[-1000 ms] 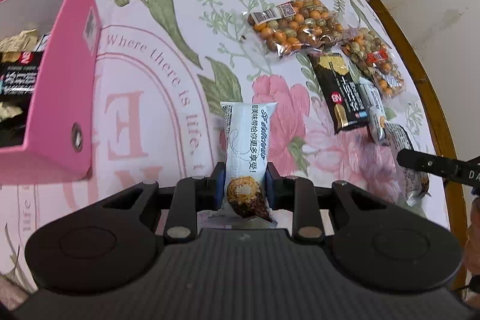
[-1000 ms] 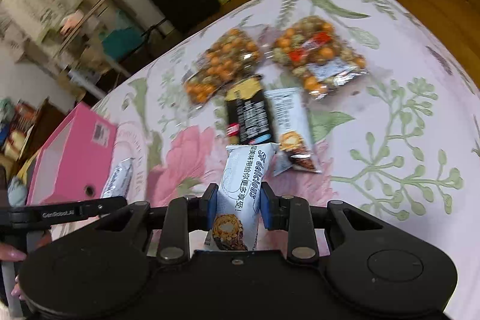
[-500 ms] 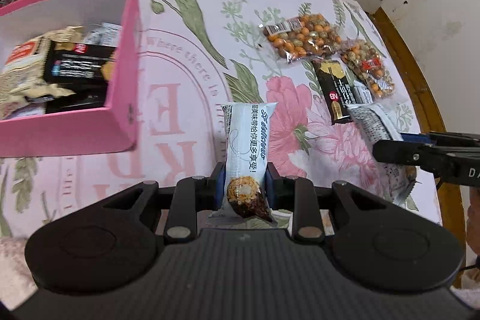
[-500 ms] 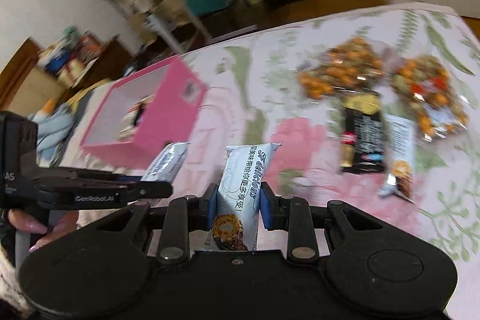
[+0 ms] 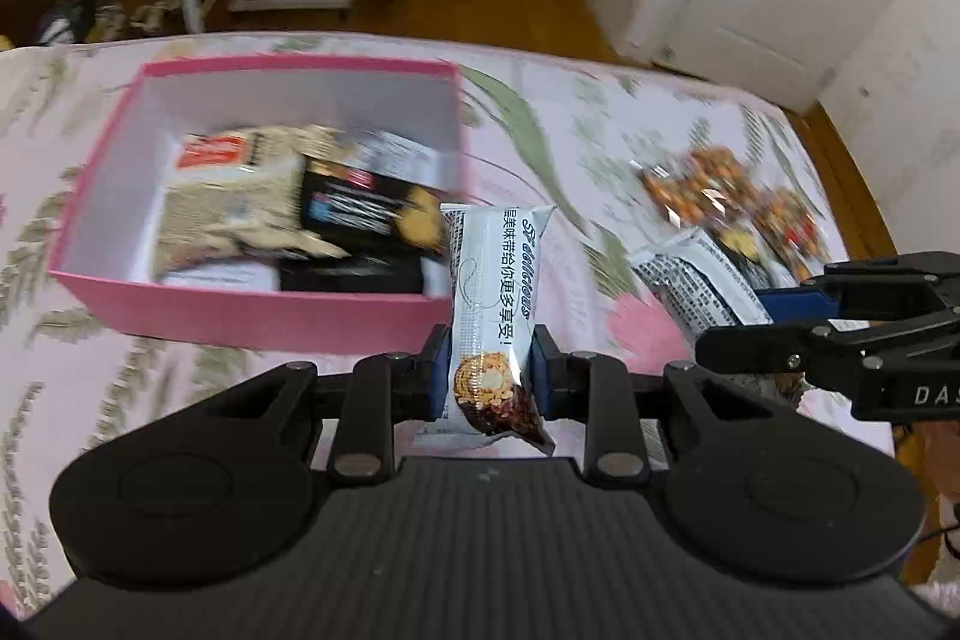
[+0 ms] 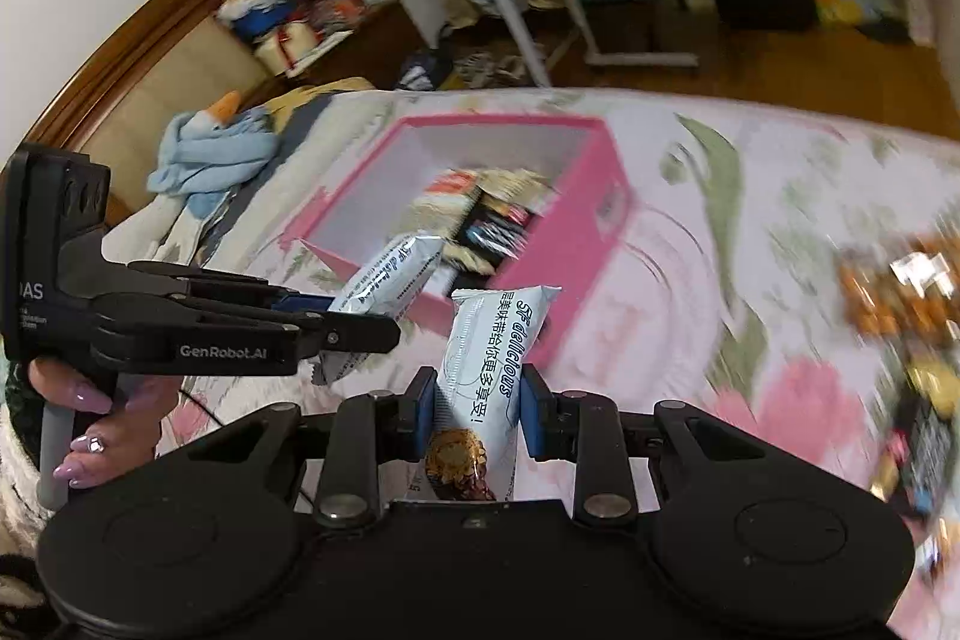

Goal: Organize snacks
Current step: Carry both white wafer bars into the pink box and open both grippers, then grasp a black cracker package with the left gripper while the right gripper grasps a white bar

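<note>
White snack packet [image 5: 492, 304] clamped between left tongs [image 5: 487, 377]

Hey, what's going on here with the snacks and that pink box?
A person is sorting snacks on a bed with a floral cover, a handheld gripper in each hand. The left gripper is shut on a white snack pack, and the right gripper is shut on a matching pack. Both are held near the pink box, which already has several packets inside. Bags of nuts and other snacks lie on the cover, not yet boxed.
</note>
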The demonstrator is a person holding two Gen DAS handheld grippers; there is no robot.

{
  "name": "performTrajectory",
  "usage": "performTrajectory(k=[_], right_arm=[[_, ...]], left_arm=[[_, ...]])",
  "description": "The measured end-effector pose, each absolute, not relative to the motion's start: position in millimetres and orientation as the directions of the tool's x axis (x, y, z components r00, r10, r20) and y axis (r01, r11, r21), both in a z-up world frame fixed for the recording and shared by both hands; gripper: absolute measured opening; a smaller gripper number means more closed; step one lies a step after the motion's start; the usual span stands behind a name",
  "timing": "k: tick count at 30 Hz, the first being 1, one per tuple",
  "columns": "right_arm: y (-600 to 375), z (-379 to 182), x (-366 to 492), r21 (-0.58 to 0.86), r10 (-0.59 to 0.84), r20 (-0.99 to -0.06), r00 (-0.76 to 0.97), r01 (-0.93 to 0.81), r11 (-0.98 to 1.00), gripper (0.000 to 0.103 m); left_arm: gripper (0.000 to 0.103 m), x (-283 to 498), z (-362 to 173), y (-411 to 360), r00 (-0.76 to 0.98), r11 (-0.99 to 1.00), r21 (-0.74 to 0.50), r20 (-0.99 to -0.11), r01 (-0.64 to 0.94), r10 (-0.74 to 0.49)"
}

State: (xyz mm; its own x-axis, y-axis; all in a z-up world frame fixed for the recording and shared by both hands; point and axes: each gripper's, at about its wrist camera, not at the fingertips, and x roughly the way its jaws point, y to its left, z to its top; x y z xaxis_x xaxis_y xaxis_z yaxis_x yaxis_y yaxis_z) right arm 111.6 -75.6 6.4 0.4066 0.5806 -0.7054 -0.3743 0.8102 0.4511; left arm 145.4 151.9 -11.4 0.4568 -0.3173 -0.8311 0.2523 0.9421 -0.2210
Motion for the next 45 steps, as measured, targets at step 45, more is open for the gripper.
performTrajectory(k=[45], right_arm=[[-145, 8, 86, 0.236, 0.381, -0.676, 0.631, -0.305, 0.923, 0.060]], left_arm=[[0.050, 166, -19, 147, 0.500, 0.939, -0.262, -0.796, 0.222, -0.341]])
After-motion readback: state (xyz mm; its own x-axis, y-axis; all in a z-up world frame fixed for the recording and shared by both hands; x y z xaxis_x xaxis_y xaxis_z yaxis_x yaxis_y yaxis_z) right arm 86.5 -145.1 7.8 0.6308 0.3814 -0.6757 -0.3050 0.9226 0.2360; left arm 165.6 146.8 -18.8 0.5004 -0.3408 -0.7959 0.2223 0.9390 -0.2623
